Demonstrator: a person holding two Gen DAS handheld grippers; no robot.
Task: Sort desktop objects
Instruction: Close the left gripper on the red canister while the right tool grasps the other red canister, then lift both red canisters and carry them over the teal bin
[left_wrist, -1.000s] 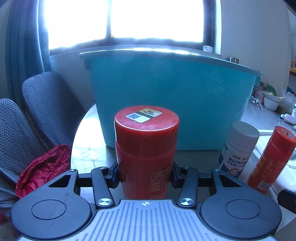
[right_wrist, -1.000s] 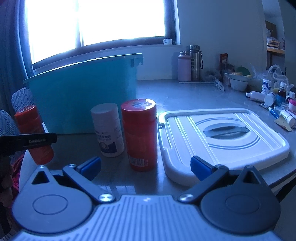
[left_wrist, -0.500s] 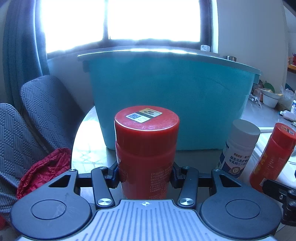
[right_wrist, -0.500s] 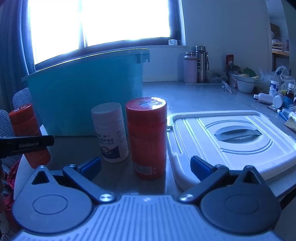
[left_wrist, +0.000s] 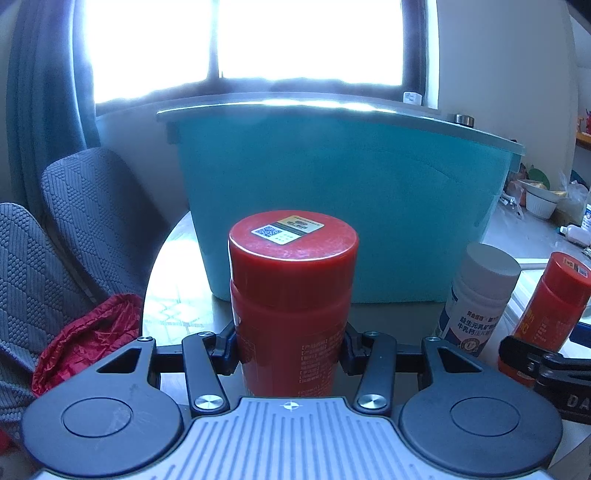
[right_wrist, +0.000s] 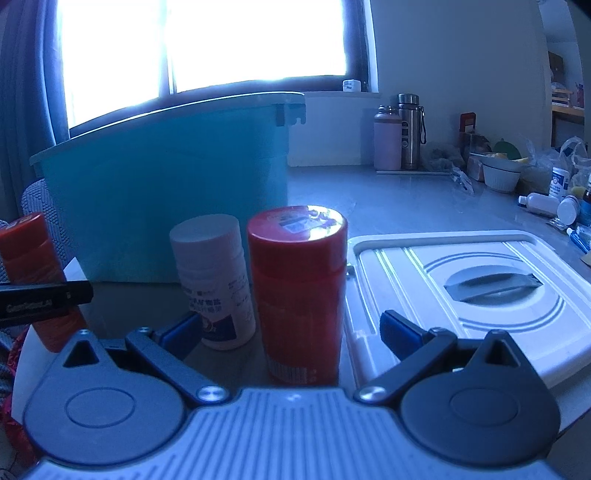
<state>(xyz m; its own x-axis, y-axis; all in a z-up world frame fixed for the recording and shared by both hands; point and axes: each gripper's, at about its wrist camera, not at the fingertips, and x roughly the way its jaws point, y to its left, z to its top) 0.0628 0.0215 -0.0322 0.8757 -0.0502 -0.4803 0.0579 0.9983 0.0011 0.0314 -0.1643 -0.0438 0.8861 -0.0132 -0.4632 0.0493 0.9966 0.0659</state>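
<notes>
- Left tool (left_wrist: 290, 350) is clamped on a red bottle (left_wrist: 291, 295), pads on both sides of its lower body; bottle upright, just in front of the teal bin (left_wrist: 332, 192) on the table (right_wrist: 406, 199).
- Right tool (right_wrist: 288, 332) is spread wide, nothing gripped; a 2nd red bottle (right_wrist: 297, 291) stands between its blue pads w/ gaps either side.
- White bottle (right_wrist: 212, 280) sits just beside that 2nd bottle on its left, near the left pad; white lid (right_wrist: 461, 280) lies flat on its right.
- To do this step well, we'd centre the right tool on the 2nd bottle, keep the left pad clear of the white bottle, close low on the body.
- We'd lift the held bottle straight up to clear the bin rim, keeping it upright.
</notes>
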